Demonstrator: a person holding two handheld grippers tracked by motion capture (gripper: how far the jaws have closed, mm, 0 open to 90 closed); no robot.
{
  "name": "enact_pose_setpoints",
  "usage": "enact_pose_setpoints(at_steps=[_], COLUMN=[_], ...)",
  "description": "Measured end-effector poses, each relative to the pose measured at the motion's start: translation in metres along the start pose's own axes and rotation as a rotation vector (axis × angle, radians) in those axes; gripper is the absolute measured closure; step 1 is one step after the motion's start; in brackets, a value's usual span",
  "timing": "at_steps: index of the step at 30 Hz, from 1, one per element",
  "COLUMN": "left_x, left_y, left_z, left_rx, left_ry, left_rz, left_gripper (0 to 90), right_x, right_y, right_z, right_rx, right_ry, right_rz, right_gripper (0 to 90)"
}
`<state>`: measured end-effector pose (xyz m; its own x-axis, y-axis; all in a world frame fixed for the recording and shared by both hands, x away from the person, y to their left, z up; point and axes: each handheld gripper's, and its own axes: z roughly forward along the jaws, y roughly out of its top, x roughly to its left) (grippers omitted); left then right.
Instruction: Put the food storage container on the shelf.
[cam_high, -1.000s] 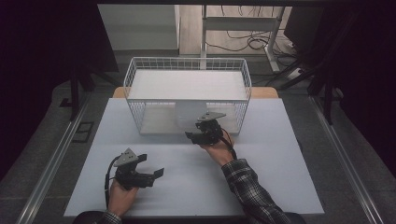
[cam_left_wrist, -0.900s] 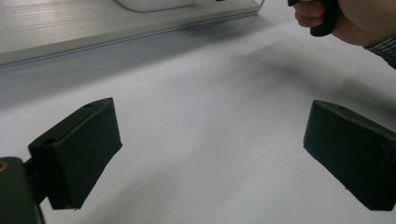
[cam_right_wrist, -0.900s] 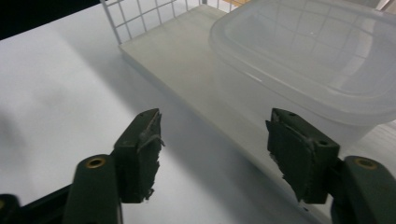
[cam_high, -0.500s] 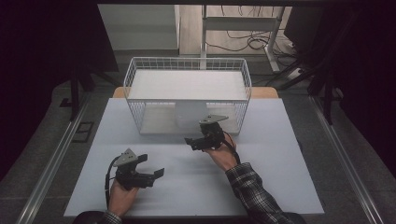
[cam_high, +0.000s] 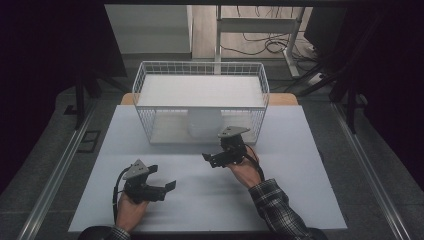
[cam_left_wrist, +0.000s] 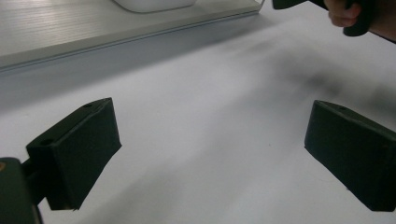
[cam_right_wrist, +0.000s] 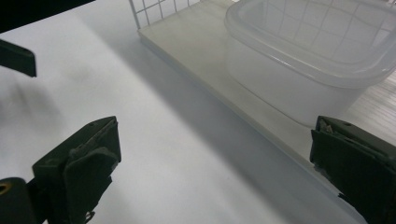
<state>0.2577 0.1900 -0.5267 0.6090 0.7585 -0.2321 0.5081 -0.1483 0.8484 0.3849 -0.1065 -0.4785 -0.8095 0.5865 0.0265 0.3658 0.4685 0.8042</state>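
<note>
right gripper (cam_high: 214, 159): jaws wide apart, nothing between them; held just in front of the wire basket (cam_high: 200, 70), pointing left across the table (cam_high: 300, 200)
left gripper (cam_high: 162, 187): jaws wide too, empty; low over the table near the front edge, well apart from the basket
plastic container (cam_right_wrist: 322, 60): white translucent tub with a lipped rim, on the pale base board (cam_right_wrist: 196, 42) under the basket's raised shelf (cam_high: 200, 91); in the high view it sits at mid-front of the lower level (cam_high: 204, 125)
nearest tool: right gripper, near the container but not touching; basket mesh stands between them in the high view
open side: cannot tell which side of the basket is free of wire at the lower level; the right gripper view shows the board edge and tub with no mesh in front, grid behind
contents: cannot tell, walls cloudy
handling guess: light, thin-walled, somewhat flexible; smooth plastic so likely slippery; should not break but may squash or pop out if pinched hard
where to grip: best guess is the rim lip or across a corner of the wall just below it, where it is stiffest; the mid wall would flex
risk: low shelf overhead leaves little room, so slide it out rather than lift
table: plain white, bare around both grippers
</note>
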Motion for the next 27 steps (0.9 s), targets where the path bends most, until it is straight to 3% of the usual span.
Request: enact_pose_setpoints(at_steps=[6, 13, 21, 27], left_x=[0.0, 0.0, -0.001, -0.002], left_y=[0.0, 0.0, 0.0, 0.0], left_z=[0.001, 0.001, 0.001, 0.002], left_rx=[0.002, 0.004, 0.008, 0.018], left_ry=[0.005, 0.006, 0.006, 0.014], left_rz=[0.005, 0.006, 0.009, 0.021], left_gripper=[2.6, 2.6, 2.6, 2.7], right_x=[0.002, 0.006, 0.011, 0.013], right_y=[-0.003, -0.01, -0.02, -0.03], right_z=[-0.013, -0.026, -0.038, -0.04], right_rx=[-0.016, -0.053, -0.055, -0.043], right_ry=[0.004, 0.019, -0.003, -0.014], right_rz=[-0.013, 0.034, 0.007, 0.019], right_gripper=[0.0, 0.0, 0.0, 0.0])
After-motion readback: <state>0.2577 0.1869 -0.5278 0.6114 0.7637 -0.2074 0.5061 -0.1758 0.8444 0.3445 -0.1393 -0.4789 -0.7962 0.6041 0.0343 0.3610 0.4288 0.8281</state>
